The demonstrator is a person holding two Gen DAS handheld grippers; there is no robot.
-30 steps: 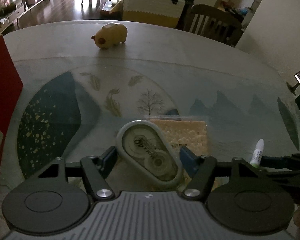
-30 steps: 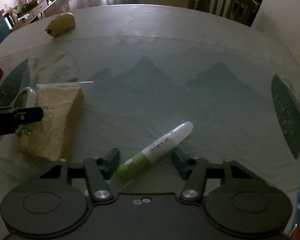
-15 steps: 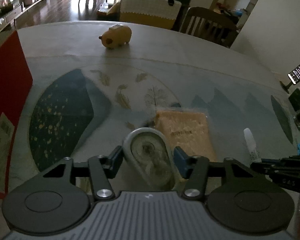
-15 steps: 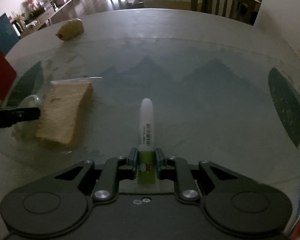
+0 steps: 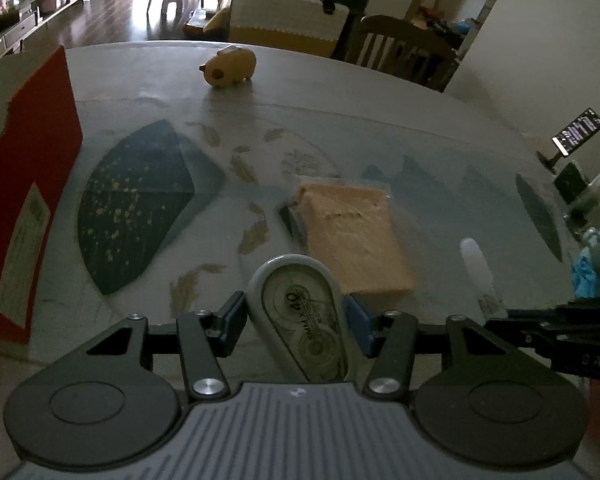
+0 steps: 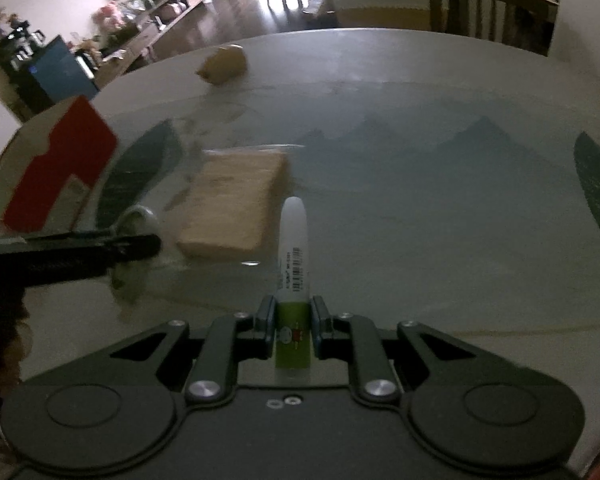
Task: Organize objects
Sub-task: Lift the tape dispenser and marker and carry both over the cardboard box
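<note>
Tabletop [image 5: 340, 120]: left claw [image 5: 296, 320] grips tape dispenser [image 5: 300, 308] (right claw [image 6: 293, 322] clamps marker [image 6: 294, 248]).

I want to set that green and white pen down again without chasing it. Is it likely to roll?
Probably yes: the pen looks round and smooth, and the table looks glossy. It seems stiff, jutting straight from the right gripper. Likely light, being slim.

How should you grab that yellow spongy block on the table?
Grip the sponge across its two long sides, near the middle, coming down from above. It lies flat on the table, long and narrow, so the jaws probably span the narrow way more easily. The wrap around it looks slippery, so squeeze firmly.
</note>
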